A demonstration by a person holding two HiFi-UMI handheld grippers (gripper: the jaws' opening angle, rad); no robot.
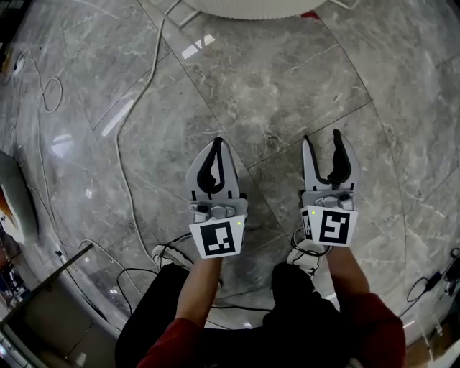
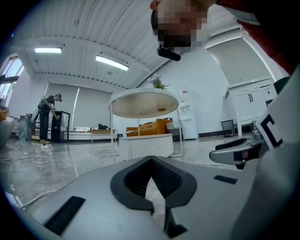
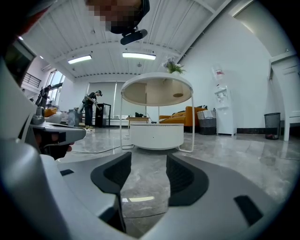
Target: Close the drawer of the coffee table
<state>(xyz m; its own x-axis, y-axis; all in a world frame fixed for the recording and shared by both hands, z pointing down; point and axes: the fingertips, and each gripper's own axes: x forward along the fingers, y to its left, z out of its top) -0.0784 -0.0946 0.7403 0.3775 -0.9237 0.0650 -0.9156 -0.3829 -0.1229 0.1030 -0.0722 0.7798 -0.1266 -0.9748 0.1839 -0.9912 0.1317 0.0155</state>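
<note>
The coffee table (image 3: 157, 135) is a low white round drum under a raised round top on thin white legs, standing some way ahead on the grey marble floor. It also shows in the left gripper view as the coffee table (image 2: 145, 145), and its ribbed white edge (image 1: 251, 8) peeks in at the head view's top. Whether its drawer stands open I cannot tell from here. My left gripper (image 1: 218, 142) (image 2: 150, 161) is shut and empty, its tips touching. To its right, my right gripper (image 1: 322, 136) (image 3: 149, 159) is open with only floor between the jaws. Both are held low over the floor, well short of the table.
White and black cables (image 1: 136, 108) snake over the floor at left and around the person's feet. A person (image 3: 91, 108) works far off by a dark cabinet. An orange sofa (image 3: 187, 115), a water dispenser (image 3: 220, 110), a bin (image 3: 272, 125) and white cabinets (image 2: 251, 101) line the walls.
</note>
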